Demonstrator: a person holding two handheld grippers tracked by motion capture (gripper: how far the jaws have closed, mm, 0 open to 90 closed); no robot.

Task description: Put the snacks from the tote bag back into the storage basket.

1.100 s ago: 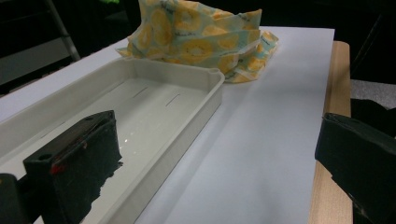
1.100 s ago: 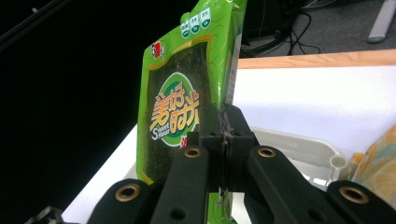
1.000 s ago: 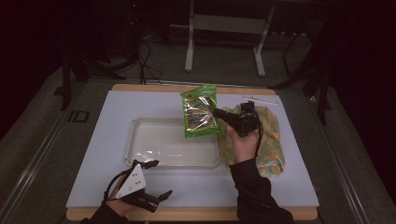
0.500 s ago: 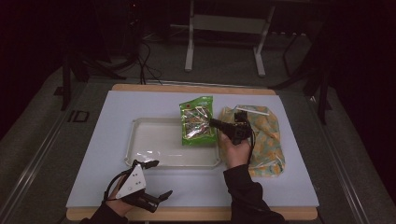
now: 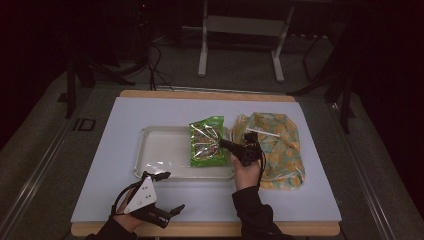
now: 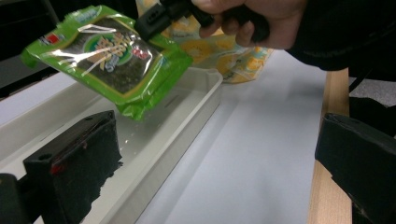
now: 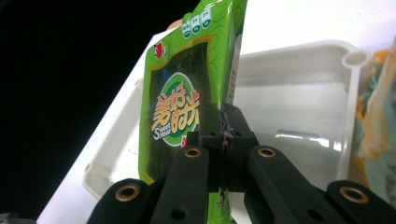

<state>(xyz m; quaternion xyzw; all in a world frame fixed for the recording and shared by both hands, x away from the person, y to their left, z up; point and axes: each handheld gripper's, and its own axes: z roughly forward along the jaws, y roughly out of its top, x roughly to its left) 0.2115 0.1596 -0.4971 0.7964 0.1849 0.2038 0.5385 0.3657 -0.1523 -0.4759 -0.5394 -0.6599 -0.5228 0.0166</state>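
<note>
Right claw (image 5: 223, 145) clenched on edge of green seaweed packet (image 5: 207, 141), which hangs above white tray (image 5: 150, 165), at its 3 o'clock end. Placement judged nearly done; lowering and release remain. Left claw (image 5: 167, 192) released, idle at desk's (image 5: 310, 200) 7 o'clock.

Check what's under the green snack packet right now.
The white tray lies under the green snack packet, which the right gripper holds above it. The tray floor directly beneath is covered by the packet.
</note>
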